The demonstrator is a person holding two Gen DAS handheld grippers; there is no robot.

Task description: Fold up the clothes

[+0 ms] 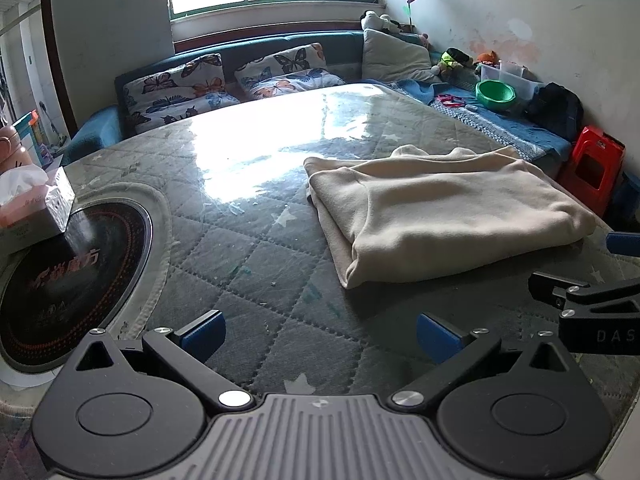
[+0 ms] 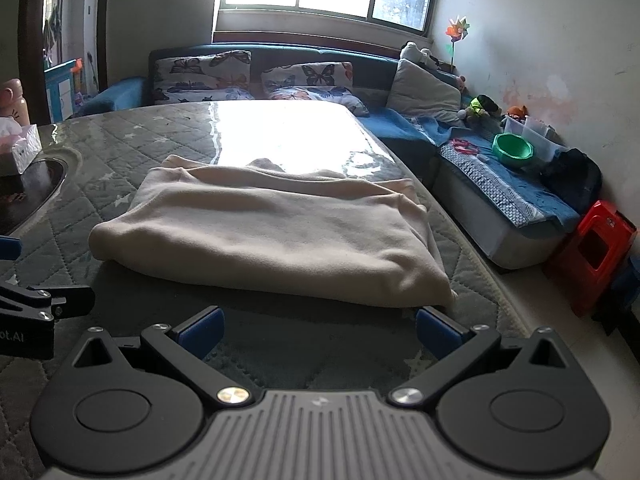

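A cream garment (image 1: 444, 212) lies folded into a thick rectangle on the quilted grey table (image 1: 248, 264). In the right wrist view the same cream garment (image 2: 272, 232) sits straight ahead, its near edge just beyond the fingertips. My left gripper (image 1: 320, 336) is open over bare table, to the left of and nearer than the garment, holding nothing. My right gripper (image 2: 318, 330) is open too, with nothing between its blue pads, close to the garment's near edge. The right gripper (image 1: 592, 300) shows at the right edge of the left wrist view.
A black round cooktop (image 1: 68, 280) is set into the table at left, with a tissue box (image 1: 36, 204) beside it. A blue sofa with butterfly cushions (image 1: 180, 84) runs behind. A green bowl (image 2: 513, 150) and a red stool (image 2: 596, 248) stand at right, beyond the table edge.
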